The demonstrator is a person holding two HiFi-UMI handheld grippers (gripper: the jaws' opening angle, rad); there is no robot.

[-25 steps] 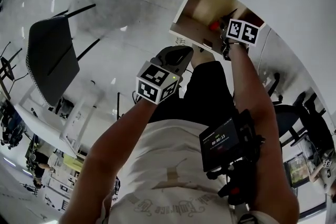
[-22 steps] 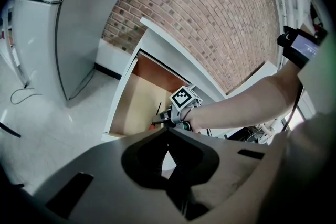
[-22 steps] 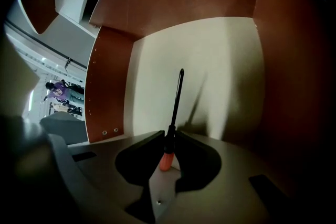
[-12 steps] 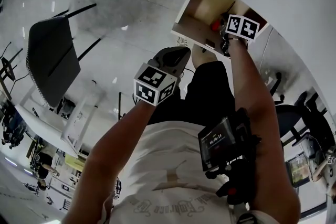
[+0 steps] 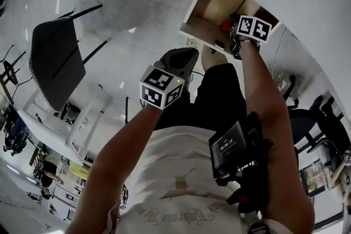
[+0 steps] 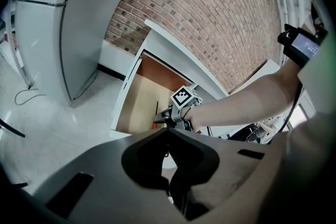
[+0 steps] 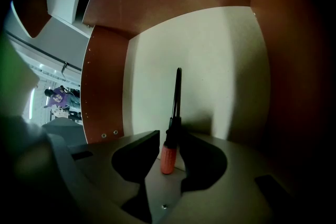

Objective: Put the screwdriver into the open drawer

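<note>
Pale drawer floor (image 7: 220,71) bears the screwdriver (image 7: 171,128); right gripper (image 7: 170,139), jaws just opened wide, releasing it, should probably lift straight clear.

Open drawer (image 6: 137,107), right tool (image 6: 157,121), brick wall (image 6: 210,23)

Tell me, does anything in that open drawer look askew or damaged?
Nothing stands out. The screwdriver lies flat on the drawer's pale floor, between the jaws of the right hand-held gripper, which have just been opening. No damage or spill shows.
</note>
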